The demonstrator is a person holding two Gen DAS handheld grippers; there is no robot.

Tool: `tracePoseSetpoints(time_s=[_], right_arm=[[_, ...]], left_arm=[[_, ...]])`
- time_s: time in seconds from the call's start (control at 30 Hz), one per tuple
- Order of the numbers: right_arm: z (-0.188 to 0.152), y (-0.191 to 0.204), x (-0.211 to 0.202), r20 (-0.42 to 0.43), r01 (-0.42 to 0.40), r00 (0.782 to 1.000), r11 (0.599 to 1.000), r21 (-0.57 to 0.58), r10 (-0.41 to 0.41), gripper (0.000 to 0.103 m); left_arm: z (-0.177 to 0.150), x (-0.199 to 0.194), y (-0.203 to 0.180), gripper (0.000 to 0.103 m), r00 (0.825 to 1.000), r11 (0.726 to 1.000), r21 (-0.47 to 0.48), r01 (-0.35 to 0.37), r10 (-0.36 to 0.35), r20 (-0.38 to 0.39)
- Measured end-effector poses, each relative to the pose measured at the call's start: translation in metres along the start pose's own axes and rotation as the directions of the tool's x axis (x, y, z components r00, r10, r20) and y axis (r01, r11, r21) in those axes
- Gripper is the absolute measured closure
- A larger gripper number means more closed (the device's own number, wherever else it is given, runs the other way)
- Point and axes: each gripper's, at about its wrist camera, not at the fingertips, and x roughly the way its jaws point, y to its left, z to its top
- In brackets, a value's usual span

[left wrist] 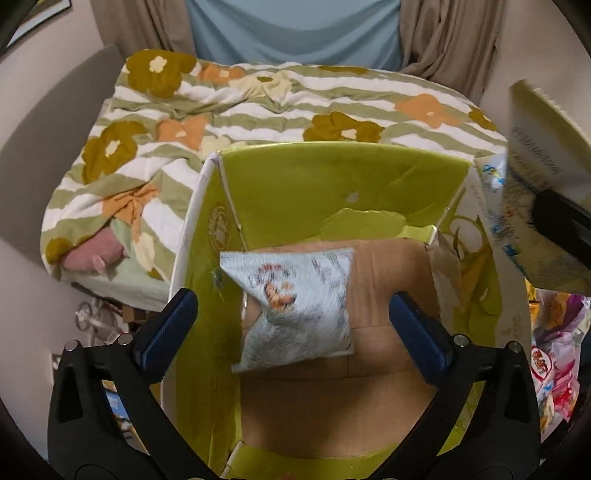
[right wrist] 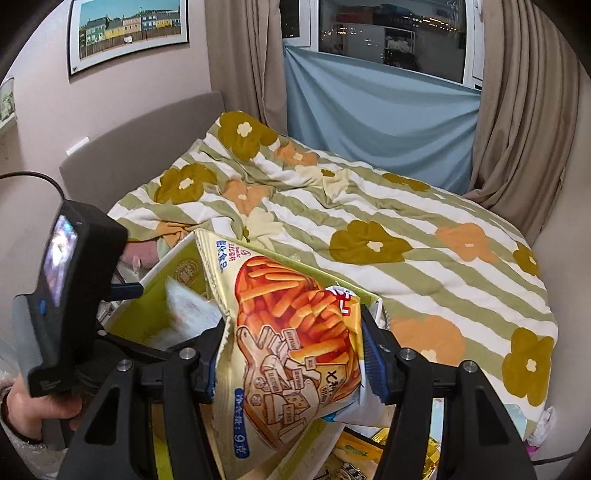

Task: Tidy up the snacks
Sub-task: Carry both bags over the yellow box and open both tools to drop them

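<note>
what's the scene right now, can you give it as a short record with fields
setting: bed with a flowered quilt, curtains and a window behind
container: green cardboard box, open, brown bottom showing
left gripper: open, nothing between the pads
white snack packet: blurred, inside the box below the left gripper
right gripper: shut on the yellow snack bag, held at the box's edge
other snacks: loose pile beside the box

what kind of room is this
Most likely a bedroom at home: a bed with a flowered quilt fills the middle, curtains hang at a dark window, and a framed picture is on the wall.
</note>
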Motion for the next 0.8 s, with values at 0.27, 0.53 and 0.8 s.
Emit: tracePoseSetpoints(time_s=[0.27,0.53,0.8], right_arm=[[0.000,0.006,0.007,-0.036,-0.020,0.999,1.000,-0.016,0.020,0.046],[0.004,0.011,0.039,-0.106,-0.047,0.993,0.999,-0.021,0.044,0.045],[0.000,0.024,0.074,-0.141,-0.013,0.990,0.999,-0.052,0.005,0.035]], left_arm=[[-0.026,-0.024,0.002,0.000,0.999,0.998,-0.030,-0.048,0.047,-0.010],[-0.051,-0.038,0.013,0.000,0.996,0.994,-0.062,-0.088,0.087,-0.015],[-0.070,-0.033,0.027,0.000,0.994,0.991,-0.083,-0.106,0.103,-0.040]])
